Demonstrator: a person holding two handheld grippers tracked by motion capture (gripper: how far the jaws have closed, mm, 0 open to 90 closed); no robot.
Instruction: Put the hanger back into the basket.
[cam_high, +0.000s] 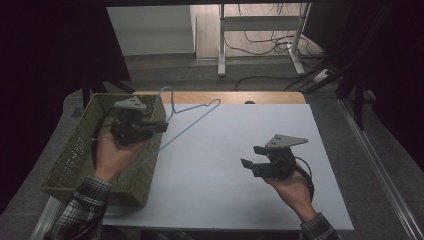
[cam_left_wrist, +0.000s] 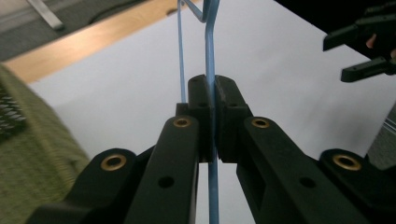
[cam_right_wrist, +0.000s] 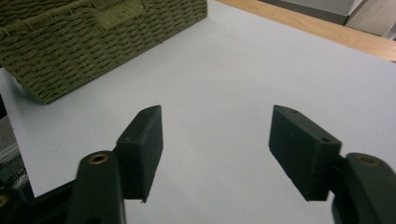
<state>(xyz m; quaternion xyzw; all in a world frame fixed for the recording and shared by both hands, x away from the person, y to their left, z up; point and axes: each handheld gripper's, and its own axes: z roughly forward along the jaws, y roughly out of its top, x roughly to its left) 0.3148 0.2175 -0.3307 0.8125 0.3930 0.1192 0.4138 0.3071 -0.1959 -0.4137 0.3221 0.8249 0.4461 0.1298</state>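
We see our left tool (cam_left_wrist: 212, 116) pinching the blue hanger (cam_high: 192, 120) above the basket (cam_high: 75, 150), our right tool (cam_right_wrist: 217, 154) wide apart.

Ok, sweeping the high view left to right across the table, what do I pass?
Woven basket → left hand-held gripper, shut on the blue wire hanger → bare white table surface → right hand-held gripper, jaws open and holding nothing.
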